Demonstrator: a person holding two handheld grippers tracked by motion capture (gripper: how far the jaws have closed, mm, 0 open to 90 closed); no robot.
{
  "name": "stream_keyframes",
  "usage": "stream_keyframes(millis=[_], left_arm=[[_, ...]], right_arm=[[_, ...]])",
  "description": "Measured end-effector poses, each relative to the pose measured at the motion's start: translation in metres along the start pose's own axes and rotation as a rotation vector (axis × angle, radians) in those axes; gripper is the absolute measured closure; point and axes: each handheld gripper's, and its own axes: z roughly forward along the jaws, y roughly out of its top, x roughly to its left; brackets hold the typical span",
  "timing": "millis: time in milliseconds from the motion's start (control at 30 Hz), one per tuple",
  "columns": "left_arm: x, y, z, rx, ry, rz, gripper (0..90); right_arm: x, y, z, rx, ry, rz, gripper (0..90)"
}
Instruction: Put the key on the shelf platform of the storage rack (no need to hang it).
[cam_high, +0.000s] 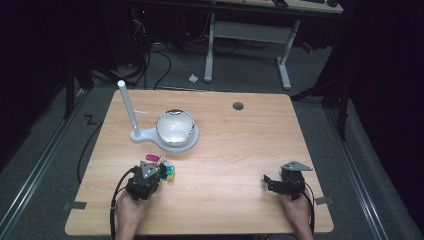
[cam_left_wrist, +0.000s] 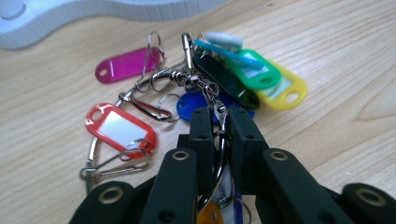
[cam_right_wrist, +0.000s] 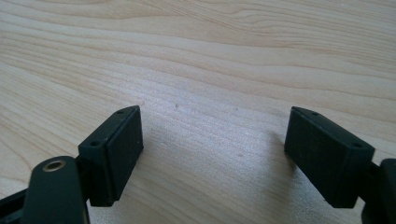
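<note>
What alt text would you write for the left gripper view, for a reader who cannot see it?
The left gripper has its two black jaws shut on the metal ring of a bunch of key tags lying on a wooden table. Red, magenta, green, yellow and blue tags fan out beyond the jaws.

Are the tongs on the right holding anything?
No, the right tongs stand wide open, with bare wooden table between their two black tips.
</note>
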Motion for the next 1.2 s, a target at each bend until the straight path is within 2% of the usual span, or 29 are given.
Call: stream_keyframes(millis=[67, 267, 433, 467, 567, 700, 733, 867, 967, 1200], left_arm=[[0.0, 0.002, -0.001, -0.003, -0.011, 0.002, 81.6], [-0.01, 0.019, -0.015, -0.034, -0.064, -0.071, 82.2], [-0.015, 0.035, -0.025, -0.045, -0.105, -0.095, 82.2], [-0.016, 0.041, -0.028, -0.049, -0.128, -0.099, 82.3], [-0.017, 0.046, -0.031, -0.055, -0.142, -0.106, 82.3], [-0.02, 0.059, -0.039, -0.052, -0.183, -0.141, 82.3], [-0.022, 0.061, -0.041, -0.055, -0.181, -0.157, 82.3], [-0.026, 0.069, -0.048, -0.067, -0.209, -0.156, 82.3], [-0.028, 0.074, -0.052, -0.073, -0.214, -0.16, 82.3], [-0.037, 0.086, -0.064, -0.09, -0.254, -0.146, 82.3]], right_arm=[[0.0, 0.0, 0.0, 0.0, 0.0, 0.0, 19.5], [0.0, 0.0, 0.0, 0.0, 0.0, 0.0, 19.5], [0.0, 0.0, 0.0, 0.0, 0.0, 0.0, 19.5], [0.0, 0.0, 0.0, 0.0, 0.0, 0.0, 19.4], [0.0, 0.0, 0.0, 0.0, 0.0, 0.0, 19.4], [0.0, 0.0, 0.0, 0.0, 0.001, 0.0, 19.5], [0.0, 0.0, 0.0, -0.001, 0.0, 0.0, 19.4], [0.0, 0.0, 0.0, 0.0, 0.001, 0.0, 19.4], [0.0, 0.0, 0.0, -0.001, 0.0, 0.0, 19.4], [0.0, 0.0, 0.0, 0.0, 0.001, 0.0, 19.4]])
